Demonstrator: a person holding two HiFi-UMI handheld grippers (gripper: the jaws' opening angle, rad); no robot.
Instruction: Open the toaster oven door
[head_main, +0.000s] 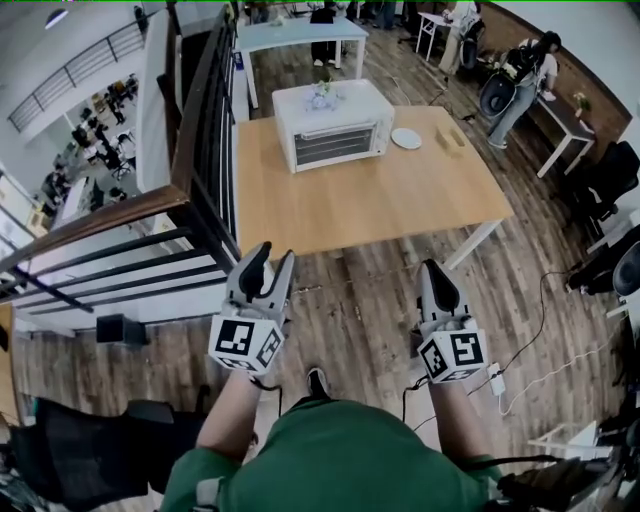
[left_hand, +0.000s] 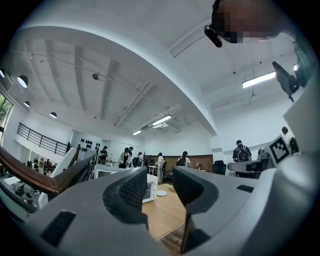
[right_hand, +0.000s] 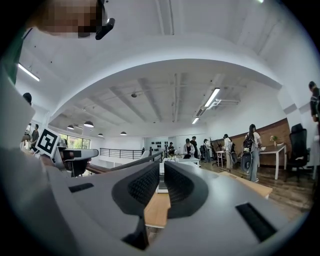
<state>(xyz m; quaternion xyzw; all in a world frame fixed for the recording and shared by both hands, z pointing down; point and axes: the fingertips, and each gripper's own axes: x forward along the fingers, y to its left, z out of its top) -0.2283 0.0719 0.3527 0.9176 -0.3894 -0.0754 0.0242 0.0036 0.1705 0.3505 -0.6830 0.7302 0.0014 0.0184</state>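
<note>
The white toaster oven (head_main: 333, 125) stands at the far side of the wooden table (head_main: 370, 200), its glass door closed and facing me. Both grippers hover over the floor short of the table's near edge, well away from the oven. My left gripper (head_main: 272, 258) is open with nothing between its fingers; in the left gripper view the oven (left_hand: 149, 187) shows through the gap of the left gripper (left_hand: 160, 189). My right gripper (head_main: 433, 268) is shut and empty. In the right gripper view only a thin slit remains at the right gripper (right_hand: 161, 182), with the oven (right_hand: 161, 186) behind it.
A white plate (head_main: 406, 138) lies right of the oven. A dark railing (head_main: 205, 150) runs along the table's left side over a drop. A person (head_main: 525, 85) stands at the far right by a bench. Cables (head_main: 540, 330) trail across the wood floor at right.
</note>
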